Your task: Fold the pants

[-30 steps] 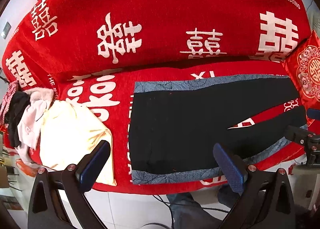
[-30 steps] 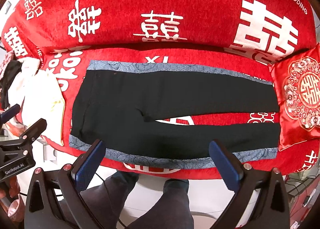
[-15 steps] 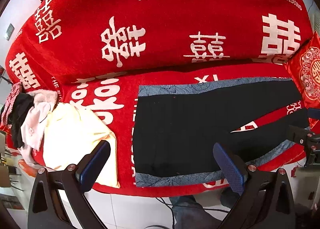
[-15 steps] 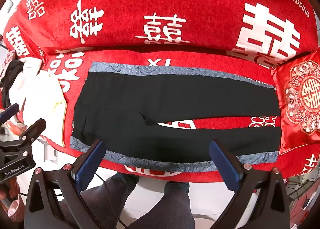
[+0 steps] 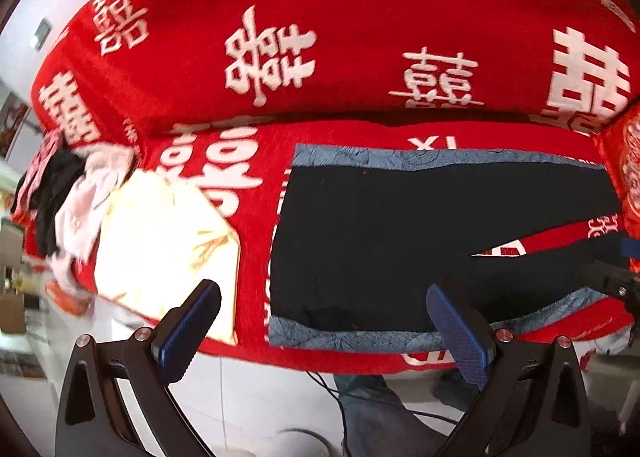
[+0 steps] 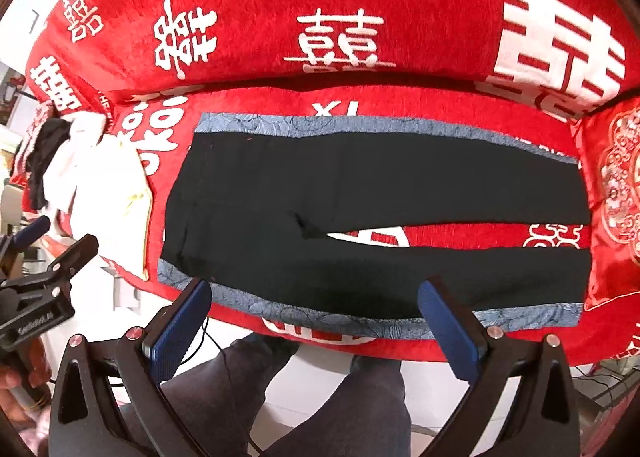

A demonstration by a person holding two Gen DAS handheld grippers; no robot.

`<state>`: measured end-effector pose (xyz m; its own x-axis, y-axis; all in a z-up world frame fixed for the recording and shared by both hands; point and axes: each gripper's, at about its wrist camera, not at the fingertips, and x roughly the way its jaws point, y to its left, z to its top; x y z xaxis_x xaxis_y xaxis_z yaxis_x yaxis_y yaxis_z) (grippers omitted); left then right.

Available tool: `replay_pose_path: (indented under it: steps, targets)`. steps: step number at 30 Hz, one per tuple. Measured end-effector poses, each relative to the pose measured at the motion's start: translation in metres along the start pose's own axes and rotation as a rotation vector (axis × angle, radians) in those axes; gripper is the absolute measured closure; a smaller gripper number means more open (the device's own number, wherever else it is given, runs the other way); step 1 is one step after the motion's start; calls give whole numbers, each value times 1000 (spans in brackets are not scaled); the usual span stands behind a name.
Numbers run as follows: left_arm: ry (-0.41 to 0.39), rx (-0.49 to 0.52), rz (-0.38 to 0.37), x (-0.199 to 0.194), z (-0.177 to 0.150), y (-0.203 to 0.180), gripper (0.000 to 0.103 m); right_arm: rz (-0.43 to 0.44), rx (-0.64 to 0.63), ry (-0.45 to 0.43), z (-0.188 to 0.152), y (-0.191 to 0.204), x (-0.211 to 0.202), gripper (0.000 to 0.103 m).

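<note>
We hold the left hand-held gripper [image 5: 320, 331] low in front of the sofa [image 5: 360, 37], pointing forward at it, jaws spread wide and gripping nothing. Its left finger [image 5: 188, 331] shows against a cream cloth [image 5: 160, 249], and its right finger [image 5: 456, 333] lies over the near edge of the pants [image 5: 400, 237]; we cannot tell whether either pad touches fabric.

We hold the right hand-held gripper [image 6: 316, 331] the same way, level and facing the seat, jaws wide apart and empty. Ahead of it the pants [image 6: 360, 185] lie flat along the seat, waist to its left, both legs running to its right with a red gap between them. A blue-grey patterned strip [image 6: 320, 315] runs along the near side of the pants and another along the far side. The right hand-held gripper's fingers bracket the near leg from in front of the seat edge.

Far left of the right hand-held gripper we see the left one [image 6: 40, 281] from the side. Left of both sits a heap of clothes [image 5: 68, 197]. Far right leans a red cushion [image 6: 616, 197]. Below the right hand-held gripper are our legs [image 6: 320, 397] in grey trousers.
</note>
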<state>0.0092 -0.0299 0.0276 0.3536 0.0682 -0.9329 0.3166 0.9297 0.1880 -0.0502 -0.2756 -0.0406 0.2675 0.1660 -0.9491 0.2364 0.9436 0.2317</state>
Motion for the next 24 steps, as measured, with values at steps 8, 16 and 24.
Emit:
replay_pose_path:
  steps: [8, 16, 24]
  targets:
    - [118, -154, -14, 21, -25, -3, 0, 105, 67, 82, -22, -46, 31, 0]
    - [189, -183, -78, 87, -60, 21, 0, 258, 137, 153, -49, -19, 97, 0]
    - [229, -245, -184, 181, -100, 61, 9, 541, 213, 209, -77, 44, 211, 0]
